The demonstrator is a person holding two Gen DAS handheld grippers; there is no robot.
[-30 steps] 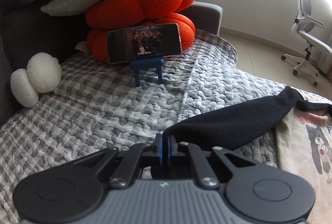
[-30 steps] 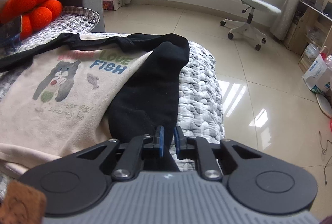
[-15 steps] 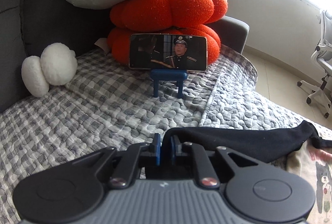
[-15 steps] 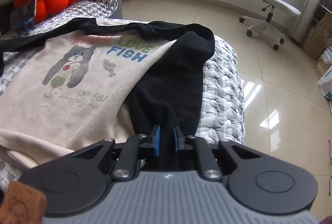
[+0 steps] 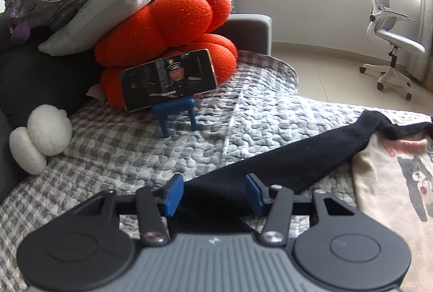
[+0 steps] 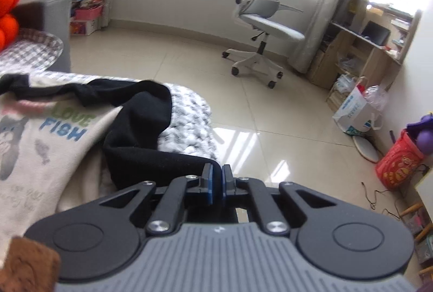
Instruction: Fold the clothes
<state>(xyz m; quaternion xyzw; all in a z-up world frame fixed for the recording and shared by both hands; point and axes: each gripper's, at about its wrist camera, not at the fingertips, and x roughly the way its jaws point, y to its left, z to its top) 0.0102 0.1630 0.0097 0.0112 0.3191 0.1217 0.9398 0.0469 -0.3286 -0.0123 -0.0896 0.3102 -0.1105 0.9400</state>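
A cream sweatshirt (image 6: 32, 156) with black sleeves and a cat print lies spread on the quilted sofa cover (image 5: 135, 151). Its left black sleeve (image 5: 284, 156) stretches flat across the cover in the left wrist view. My left gripper (image 5: 213, 193) stands open over the cuff end of that sleeve, blue pads apart on either side of the cloth. In the right wrist view the other black sleeve (image 6: 140, 135) runs from the shoulder down to my right gripper (image 6: 216, 183), which is shut on its cuff end near the sofa's edge.
A phone (image 5: 167, 79) on a blue stand (image 5: 177, 113) leans against orange cushions (image 5: 167, 18) at the sofa's back. A white plush (image 5: 40, 135) sits at the left. A swivel chair (image 6: 262, 24), bags (image 6: 357, 113) and a red bag (image 6: 400, 159) stand on the tiled floor.
My left gripper has opened and let go of the left sleeve, which now lies flat. My right gripper, still shut on the right sleeve, has swung toward the room side.
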